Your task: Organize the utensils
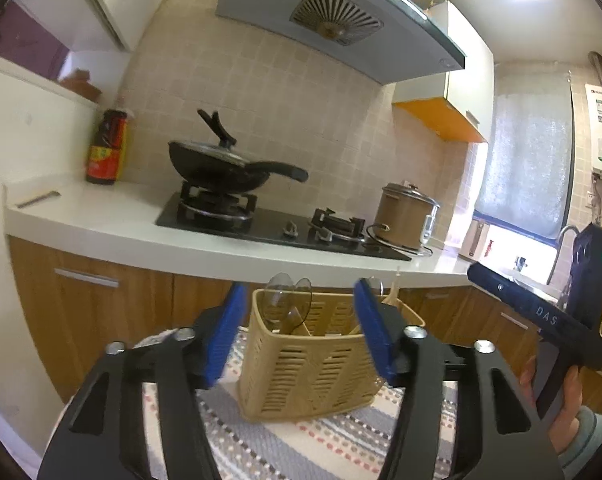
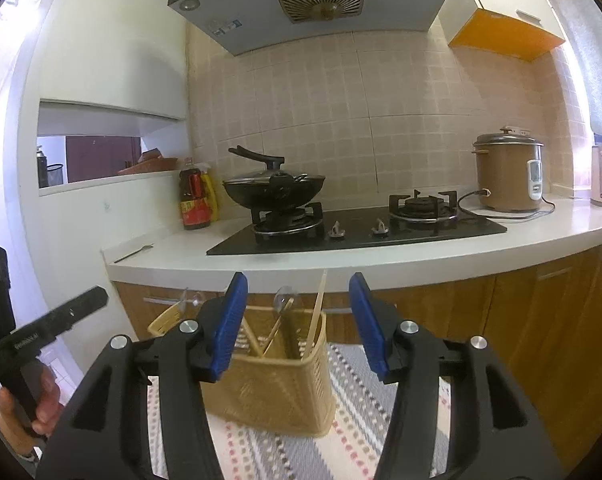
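Left hand-held gripper (image 1: 299,328): hanging wide open, holding nothing.
Right hand-held gripper (image 2: 297,320): gaping likewise, empty.
Basket (image 1: 301,376): sitting lower centre, holding utensils (image 2: 279,330).

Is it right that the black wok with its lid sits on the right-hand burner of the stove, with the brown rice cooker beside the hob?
Not quite. The wok sits on the left-hand burner; the right-hand burner is bare. The right wrist view shows it. The rice cooker does stand beside the hob.
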Tool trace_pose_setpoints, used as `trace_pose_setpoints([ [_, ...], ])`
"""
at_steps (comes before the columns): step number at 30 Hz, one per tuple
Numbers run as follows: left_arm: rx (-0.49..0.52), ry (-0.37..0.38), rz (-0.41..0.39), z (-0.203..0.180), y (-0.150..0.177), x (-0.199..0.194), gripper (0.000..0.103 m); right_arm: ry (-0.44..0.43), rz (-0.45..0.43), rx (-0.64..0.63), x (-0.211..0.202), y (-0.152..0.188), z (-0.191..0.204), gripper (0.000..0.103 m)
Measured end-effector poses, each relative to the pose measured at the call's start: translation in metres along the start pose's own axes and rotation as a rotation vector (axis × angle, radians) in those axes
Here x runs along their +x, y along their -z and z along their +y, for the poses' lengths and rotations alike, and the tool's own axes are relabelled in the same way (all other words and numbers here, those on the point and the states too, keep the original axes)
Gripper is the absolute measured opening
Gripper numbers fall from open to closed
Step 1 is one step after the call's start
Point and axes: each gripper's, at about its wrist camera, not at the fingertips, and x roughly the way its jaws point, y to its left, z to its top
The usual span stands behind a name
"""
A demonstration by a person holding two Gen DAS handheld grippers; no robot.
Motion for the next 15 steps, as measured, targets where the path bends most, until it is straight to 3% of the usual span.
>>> trace_pose_setpoints([
  [3, -0.008, -0.028, -0.011, -0.008, 0.002, -0.024, 0.071, 0.013, -0.004, 0.015, -0.019, 0.006, 0.007, 0.065],
  [5, -0.009, -0.063, -0.004, -0.013, 0.007, -0.035, 0.077, 0.028, -0.009, 0.017, -0.032, 0.014, 0.014, 0.069],
  [11, 0.024, -0.233, 0.024, -0.029, 0.042, -0.058, 0.082, 0.052, 0.008, -0.034, -0.056, 0.051, 0.043, 0.078],
  [15, 0.045, -0.281, 0.055, -0.034, 0.063, -0.067, 0.082, 0.056, 0.014, -0.031, -0.066, 0.070, 0.052, 0.081],
])
